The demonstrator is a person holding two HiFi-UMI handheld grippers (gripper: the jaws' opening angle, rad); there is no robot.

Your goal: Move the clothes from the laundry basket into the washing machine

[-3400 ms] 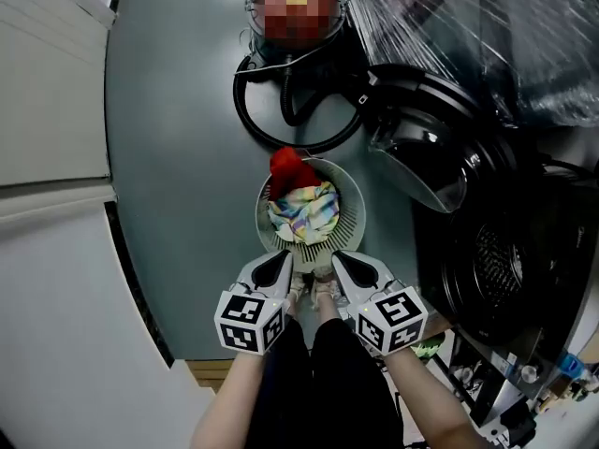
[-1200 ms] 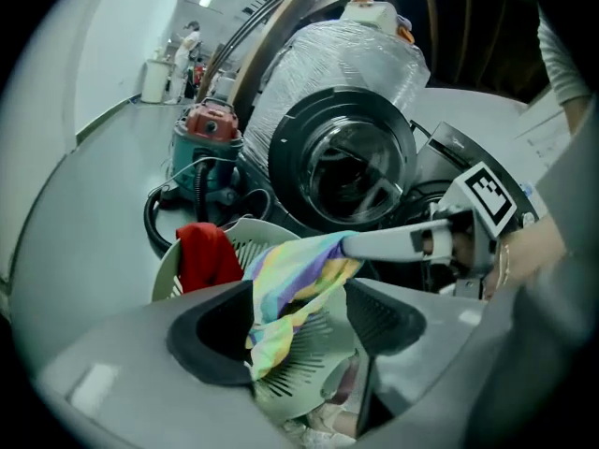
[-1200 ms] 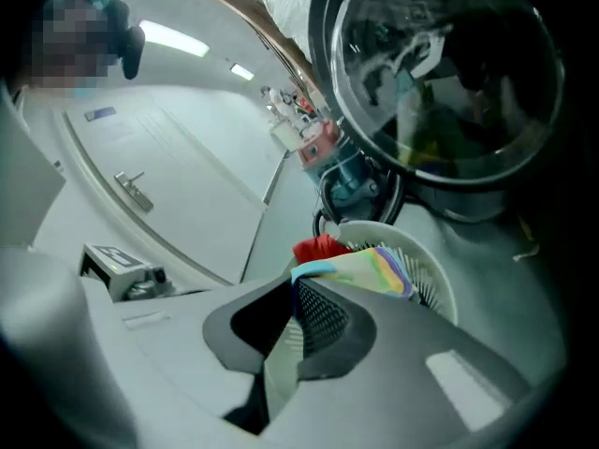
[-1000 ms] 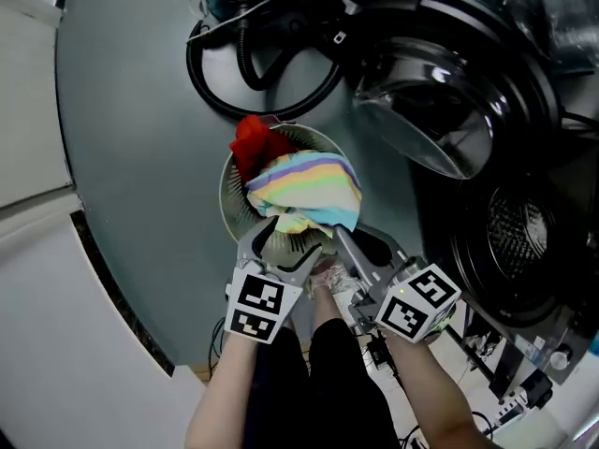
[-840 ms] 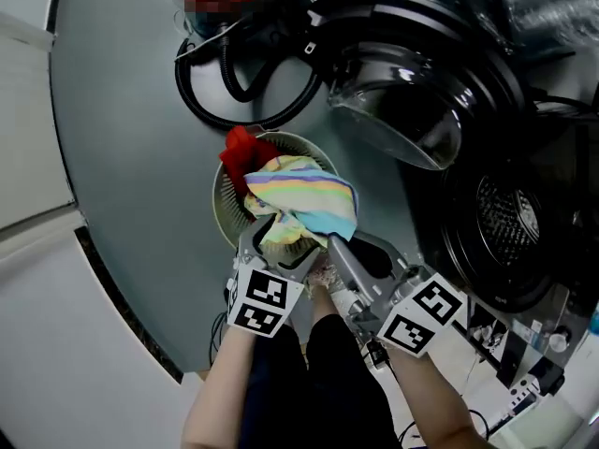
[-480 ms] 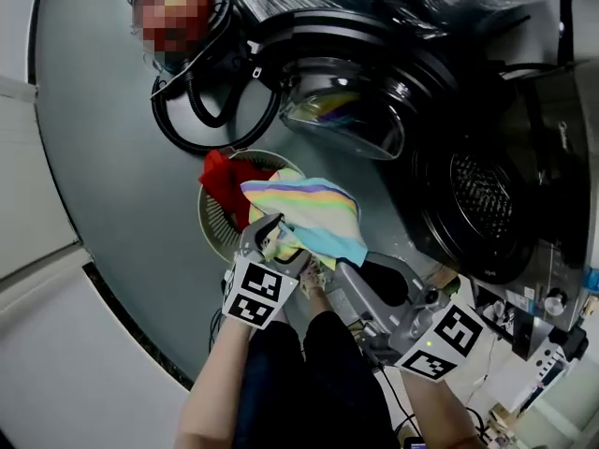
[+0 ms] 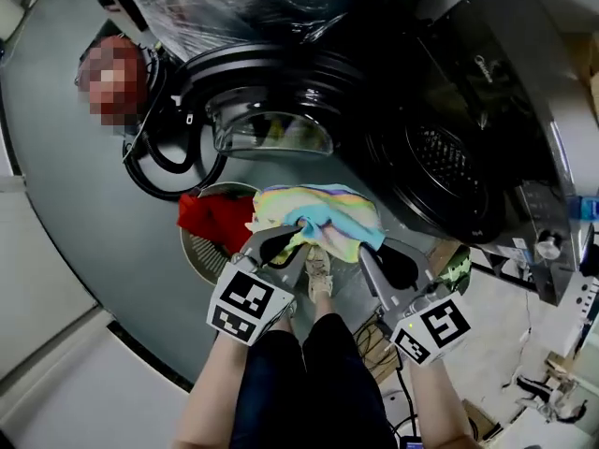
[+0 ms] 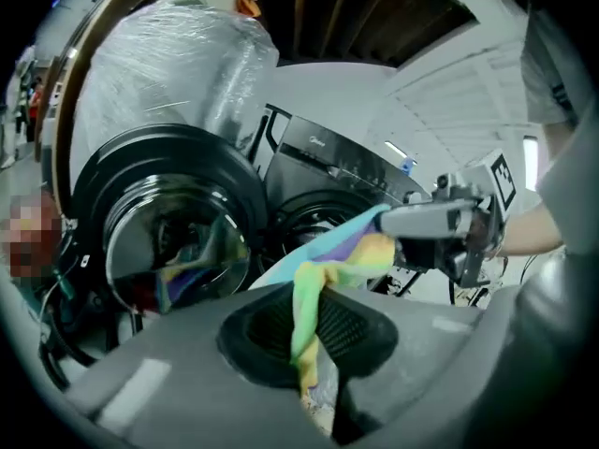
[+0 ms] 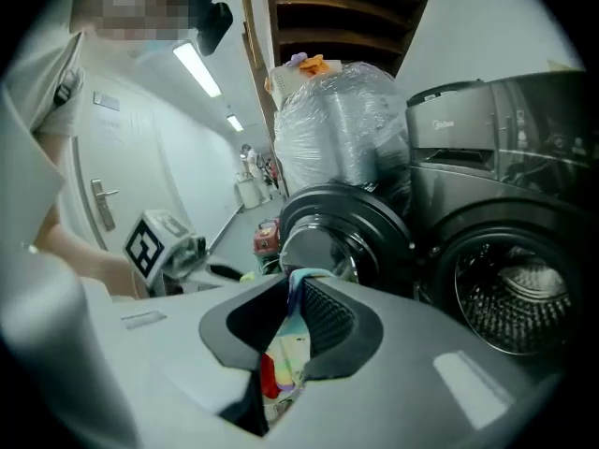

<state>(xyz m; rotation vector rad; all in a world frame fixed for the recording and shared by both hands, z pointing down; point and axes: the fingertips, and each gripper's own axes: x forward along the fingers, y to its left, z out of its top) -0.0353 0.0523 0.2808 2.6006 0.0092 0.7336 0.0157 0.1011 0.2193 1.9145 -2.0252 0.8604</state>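
I hold a rainbow-striped cloth (image 7: pixel 316 215) up between both grippers, above the round laundry basket (image 7: pixel 195 258) and in front of the washing machine's open drum (image 7: pixel 438 161). My left gripper (image 7: pixel 284 242) is shut on the cloth's left end (image 8: pixel 307 318). My right gripper (image 7: pixel 367 251) is shut on its other end (image 9: pixel 284 342). A red garment (image 7: pixel 211 221) stays in the basket. The washer's round glass door (image 7: pixel 271 131) hangs open, just beyond the cloth. In the left gripper view the right gripper (image 8: pixel 438 223) pinches the cloth's far edge.
A vacuum cleaner with a looped black hose (image 7: pixel 161 163) lies on the grey floor left of the door. A plastic-wrapped bundle (image 7: pixel 234 3) sits on top of the machine. My legs and a shoe (image 7: pixel 319 271) are below the cloth. Cables and clutter (image 7: pixel 552 382) lie at the right.
Both grippers lifted the striped cloth out of the basket and carried it rightward, toward the washer's opening. The red garment stayed in the basket.
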